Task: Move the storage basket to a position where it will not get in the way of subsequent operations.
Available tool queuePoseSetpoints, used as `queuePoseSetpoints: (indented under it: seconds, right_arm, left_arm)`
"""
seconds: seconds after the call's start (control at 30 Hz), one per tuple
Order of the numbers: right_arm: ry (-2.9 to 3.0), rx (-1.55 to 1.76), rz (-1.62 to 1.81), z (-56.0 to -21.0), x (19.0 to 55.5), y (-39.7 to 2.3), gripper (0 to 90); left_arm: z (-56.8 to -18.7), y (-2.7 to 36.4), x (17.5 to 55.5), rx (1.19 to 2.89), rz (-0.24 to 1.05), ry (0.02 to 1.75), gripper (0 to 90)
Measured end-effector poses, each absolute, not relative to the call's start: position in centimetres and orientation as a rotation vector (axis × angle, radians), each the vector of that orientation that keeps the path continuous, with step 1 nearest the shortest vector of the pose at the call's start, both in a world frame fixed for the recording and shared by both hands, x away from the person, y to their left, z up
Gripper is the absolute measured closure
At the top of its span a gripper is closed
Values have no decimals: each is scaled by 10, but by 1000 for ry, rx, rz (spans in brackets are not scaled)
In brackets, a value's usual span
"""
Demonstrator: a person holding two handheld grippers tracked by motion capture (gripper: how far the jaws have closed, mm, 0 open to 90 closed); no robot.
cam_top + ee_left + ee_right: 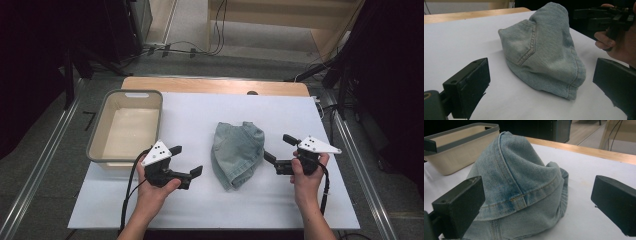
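A crumpled piece of light blue denim [236,152] lies in a heap at the middle of the white table sheet [200,115]. My left gripper [186,161] is to its left, open, jaws pointing at the cloth with a gap of bare sheet between. My right gripper [279,148] stands open on the cloth's right side, close to its edge. In the left gripper view the denim [544,52] shows a stitched pocket, and the right gripper [599,18] is behind it. Through the right gripper view the denim [519,187] rises between the open jaws, seams showing.
A beige bin with a grey rim [105,125] stands empty at the left of the table, also seen in the right gripper view as the bin [454,152]. A wooden table edge [215,85] runs along the back. Cables lie on the floor beyond.
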State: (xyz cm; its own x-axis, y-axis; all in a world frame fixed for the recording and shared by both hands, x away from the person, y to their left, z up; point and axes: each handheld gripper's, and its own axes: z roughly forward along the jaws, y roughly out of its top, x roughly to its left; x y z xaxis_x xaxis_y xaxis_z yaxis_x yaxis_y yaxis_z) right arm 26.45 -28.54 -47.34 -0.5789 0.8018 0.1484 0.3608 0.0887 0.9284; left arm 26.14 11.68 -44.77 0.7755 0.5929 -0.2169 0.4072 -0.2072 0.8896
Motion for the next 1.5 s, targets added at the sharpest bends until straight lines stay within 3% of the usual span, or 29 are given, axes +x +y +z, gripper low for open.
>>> queuePoseSetpoints:
  seconds: [0.57,1.0,1.07,1.33,1.5]
  right_arm:
    - [2108,1125,1555,-486,300,-248,0]
    - [2195,1139,1504,-504,302,-229,9]
    - [2208,1116,1474,-507,301,-225,84]
    - [2267,1108,1452,-509,301,-223,563]
    - [2243,1090,1438,-501,297,-230,628]
  left_arm:
    - [-468,77,280,1889,152,730,0]
    - [-476,78,278,1897,131,739,1]
    - [-476,77,277,1899,132,738,3]
    - [-475,80,277,1903,141,749,21]
    - [-474,84,276,1892,147,755,30]
